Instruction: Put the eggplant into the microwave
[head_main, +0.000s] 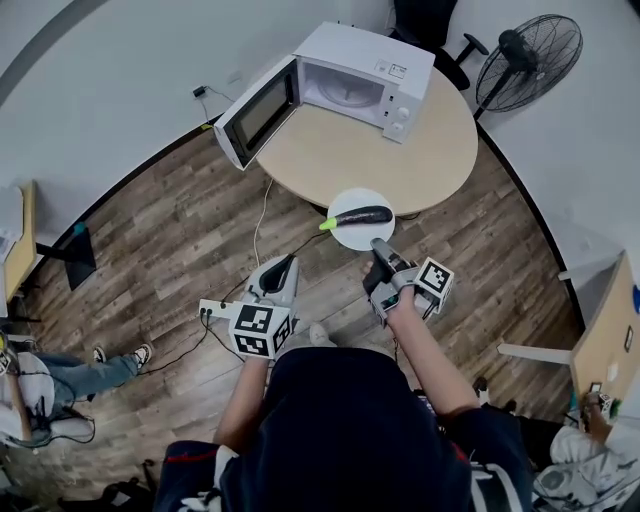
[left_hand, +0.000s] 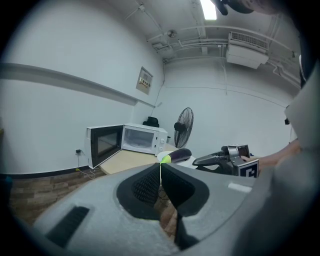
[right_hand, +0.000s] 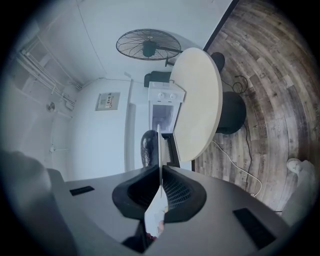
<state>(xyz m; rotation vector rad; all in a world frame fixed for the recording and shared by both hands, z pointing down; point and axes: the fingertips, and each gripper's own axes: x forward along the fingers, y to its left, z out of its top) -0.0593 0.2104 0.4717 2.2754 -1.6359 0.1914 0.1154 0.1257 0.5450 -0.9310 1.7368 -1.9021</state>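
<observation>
Eggplant (head_main: 362, 214) on plate (head_main: 345, 236) in right tool (head_main: 379, 245)

Hand-held gripper (right_hand: 160, 169) clamping plate (right_hand: 158, 145), eggplant (right_hand: 148, 148) on it

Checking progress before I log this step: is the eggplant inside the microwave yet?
No, the eggplant lies on the white plate, well outside the open microwave.
</observation>
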